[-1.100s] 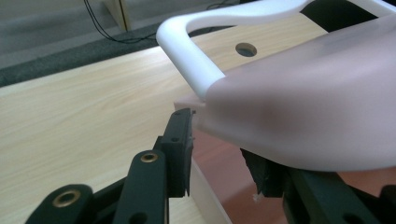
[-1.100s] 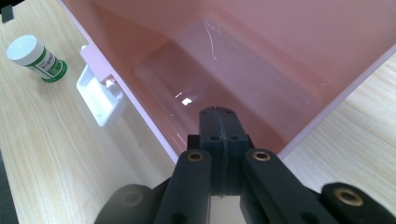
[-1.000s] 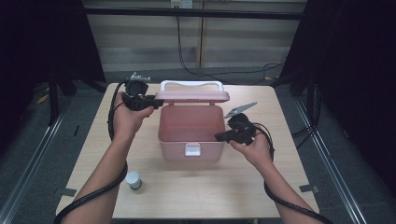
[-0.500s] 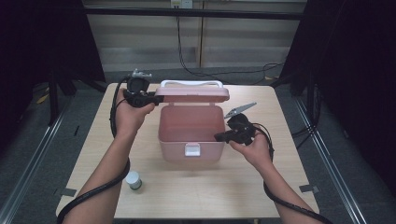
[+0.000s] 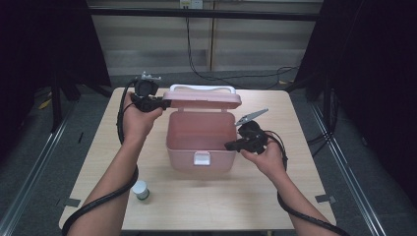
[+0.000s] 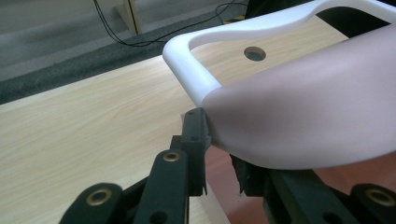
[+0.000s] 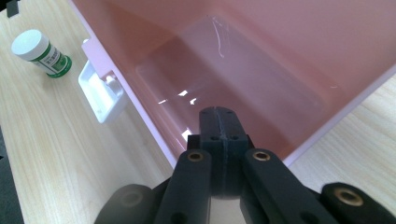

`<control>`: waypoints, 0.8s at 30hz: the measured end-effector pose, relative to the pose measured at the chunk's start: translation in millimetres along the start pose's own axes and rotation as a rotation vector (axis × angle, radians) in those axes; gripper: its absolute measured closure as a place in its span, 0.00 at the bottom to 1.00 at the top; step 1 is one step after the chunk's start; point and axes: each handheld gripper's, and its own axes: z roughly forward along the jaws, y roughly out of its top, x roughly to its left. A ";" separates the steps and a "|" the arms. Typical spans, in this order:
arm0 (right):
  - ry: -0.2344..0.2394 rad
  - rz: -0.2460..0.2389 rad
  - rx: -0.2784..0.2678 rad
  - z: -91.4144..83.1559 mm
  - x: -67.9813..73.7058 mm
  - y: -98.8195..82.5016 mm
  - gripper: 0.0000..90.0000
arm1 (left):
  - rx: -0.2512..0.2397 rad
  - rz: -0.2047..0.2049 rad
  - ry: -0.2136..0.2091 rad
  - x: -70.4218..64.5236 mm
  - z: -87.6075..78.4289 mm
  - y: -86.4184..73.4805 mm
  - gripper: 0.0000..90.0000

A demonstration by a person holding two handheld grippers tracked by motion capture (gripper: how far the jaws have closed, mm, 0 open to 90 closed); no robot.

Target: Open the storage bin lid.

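A pink box (image 5: 199,147) stands open in the middle of the table, its lid (image 5: 204,98) tipped back with a white handle (image 5: 201,88) on top. My left gripper (image 5: 164,103) is at the lid's left corner. Its jaws have just been closing. In the left gripper view the lid's rim (image 6: 299,121) sits between them at my left gripper (image 6: 219,144), with a small gap still showing. My right gripper (image 5: 231,145) is shut with nothing in it. It rests at the box's right rim, and my right gripper (image 7: 219,116) points into the empty pink interior (image 7: 243,74).
A small white-capped bottle with a green label (image 5: 141,190) stands on the table (image 5: 295,196) near the front left; the same bottle (image 7: 42,53) lies beyond the box's white latch (image 7: 102,95). Cables trail on the floor behind the table.
My left gripper has edged slightly toward the lid's corner. The lid, the box and the right hand have kept still.
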 end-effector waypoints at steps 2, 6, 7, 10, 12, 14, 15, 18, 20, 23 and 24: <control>0.006 -0.004 0.005 0.9 1.3 -0.1 1.00 | 0.006 -0.006 0.005 0.2 -0.2 0.8 0.86; 0.013 -0.015 0.012 2.0 3.3 -0.5 1.00 | 0.014 -0.023 0.013 -1.0 -0.1 2.7 0.87; 0.020 -0.015 0.012 2.2 3.8 -0.9 1.00 | 0.019 -0.021 0.013 -0.8 -0.3 3.4 0.88; 0.028 -0.026 0.016 3.2 5.6 -2.4 1.00 | 0.032 -0.019 0.023 -1.0 -0.8 6.0 0.89; 0.034 -0.028 0.010 3.7 6.5 -3.6 1.00 | 0.037 -0.025 0.032 -1.9 -0.7 7.8 0.90; 0.041 -0.029 0.008 3.6 6.5 -3.9 1.00 | 0.049 -0.020 0.043 -2.0 -1.0 10.0 0.91; 0.041 -0.031 0.011 3.4 7.0 -4.0 1.00 | 0.052 -0.025 0.048 -2.4 -1.0 11.2 0.91; 0.048 -0.032 0.010 3.1 7.8 -4.6 1.00 | 0.061 -0.040 0.058 -3.2 -0.4 14.3 0.92; 0.051 -0.030 0.007 2.7 8.4 -5.5 1.00 | 0.069 -0.050 0.059 -2.9 0.2 16.6 0.92; 0.054 -0.033 0.005 2.3 8.6 -6.4 1.00 | 0.081 -0.065 0.063 -2.2 1.5 20.3 0.92; 0.054 -0.036 0.005 2.4 8.5 -6.2 1.00 | 0.082 -0.069 0.069 -2.9 2.0 21.5 0.93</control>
